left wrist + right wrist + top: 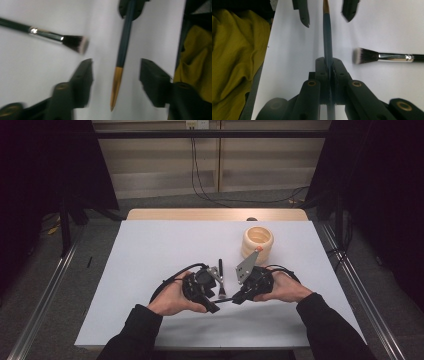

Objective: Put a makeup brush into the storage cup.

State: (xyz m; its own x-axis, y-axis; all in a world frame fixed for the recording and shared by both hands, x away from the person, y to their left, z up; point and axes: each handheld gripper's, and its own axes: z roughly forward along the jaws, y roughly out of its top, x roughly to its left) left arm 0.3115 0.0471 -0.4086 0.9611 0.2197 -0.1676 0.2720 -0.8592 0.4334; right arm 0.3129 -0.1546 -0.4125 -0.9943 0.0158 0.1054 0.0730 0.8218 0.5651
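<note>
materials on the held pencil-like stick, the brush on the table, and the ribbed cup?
Stick: looks like painted wood, dark teal with a matte gold end.
Brush: shiny metal collar, dark bristles with pale tips, likely synthetic.
Cup: pale, ribbed, matte; wood or plastic, hard to tell.

Dark teal brush handle (pixel 327 37) tipped gold, black-bristled white-tipped brush (pixel 384 56) with silver ferrule, pale wooden holder (pixel 258 243), white table (pixel 150 260)

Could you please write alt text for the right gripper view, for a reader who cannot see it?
The right gripper is shut on a slim dark pen-like handle whose gold tip points between the left gripper's open jaws. A makeup brush lies on the white table alongside, and yellow cloth sits past the table edge.
</note>
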